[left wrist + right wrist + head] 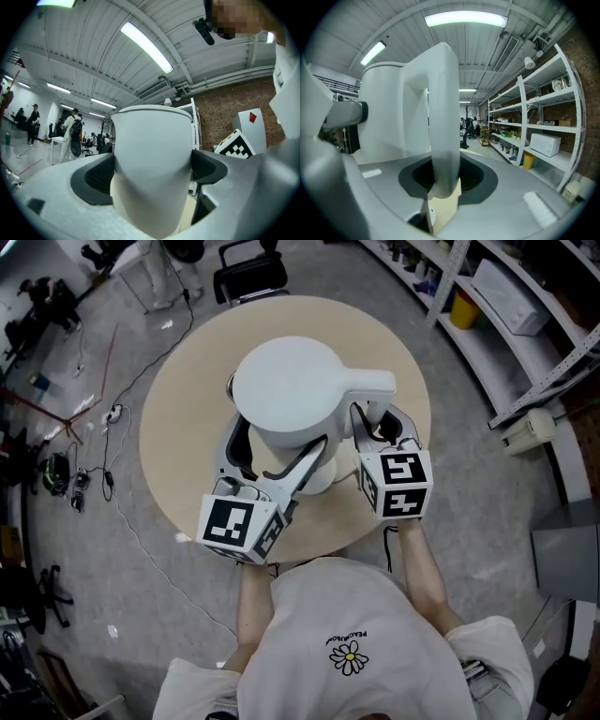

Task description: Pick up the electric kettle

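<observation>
The white electric kettle (286,390) hangs above the round wooden table (183,427), held from both sides. My left gripper (277,454) is shut on the kettle's body (152,154), whose sides press against the dark pads (96,180). My right gripper (380,426) is shut on the kettle's handle (443,122), which runs upright between its jaws. In the head view the handle (370,385) points right. The kettle hides its own underside and most of the left gripper's fingers.
A black chair (248,277) stands beyond the table. Metal shelving (506,324) with boxes and a yellow container lines the right side. Cables (103,418) trail over the floor at the left. The person stands at the table's near edge.
</observation>
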Demonstrator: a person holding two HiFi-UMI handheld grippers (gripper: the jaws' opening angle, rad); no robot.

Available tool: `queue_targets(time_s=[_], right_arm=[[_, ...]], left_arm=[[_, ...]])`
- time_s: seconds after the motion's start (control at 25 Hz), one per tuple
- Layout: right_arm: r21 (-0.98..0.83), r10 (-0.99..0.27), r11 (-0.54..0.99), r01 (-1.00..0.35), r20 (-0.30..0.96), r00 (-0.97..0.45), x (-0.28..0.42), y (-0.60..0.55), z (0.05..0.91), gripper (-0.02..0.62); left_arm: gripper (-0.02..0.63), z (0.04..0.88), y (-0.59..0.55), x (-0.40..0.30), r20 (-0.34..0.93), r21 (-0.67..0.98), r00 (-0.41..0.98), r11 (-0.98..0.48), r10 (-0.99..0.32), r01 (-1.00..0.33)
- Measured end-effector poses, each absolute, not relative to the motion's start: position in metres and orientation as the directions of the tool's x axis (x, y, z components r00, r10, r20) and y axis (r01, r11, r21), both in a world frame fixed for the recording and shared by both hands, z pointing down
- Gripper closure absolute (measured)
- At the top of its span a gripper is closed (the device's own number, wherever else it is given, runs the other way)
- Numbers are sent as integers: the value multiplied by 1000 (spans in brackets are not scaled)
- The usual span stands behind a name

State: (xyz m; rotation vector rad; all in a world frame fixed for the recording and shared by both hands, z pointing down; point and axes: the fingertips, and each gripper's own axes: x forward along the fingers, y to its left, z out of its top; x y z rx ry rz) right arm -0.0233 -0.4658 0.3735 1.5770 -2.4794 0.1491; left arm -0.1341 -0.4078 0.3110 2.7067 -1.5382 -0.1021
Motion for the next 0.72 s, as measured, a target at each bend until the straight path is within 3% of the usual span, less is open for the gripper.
queue_targets(time_s=[0.72], right_arm=[[31, -887, 449, -893, 134, -441, -27, -447, 332, 488]], left_arm=[[84, 273, -388, -137, -91, 27, 496, -500, -864, -866]])
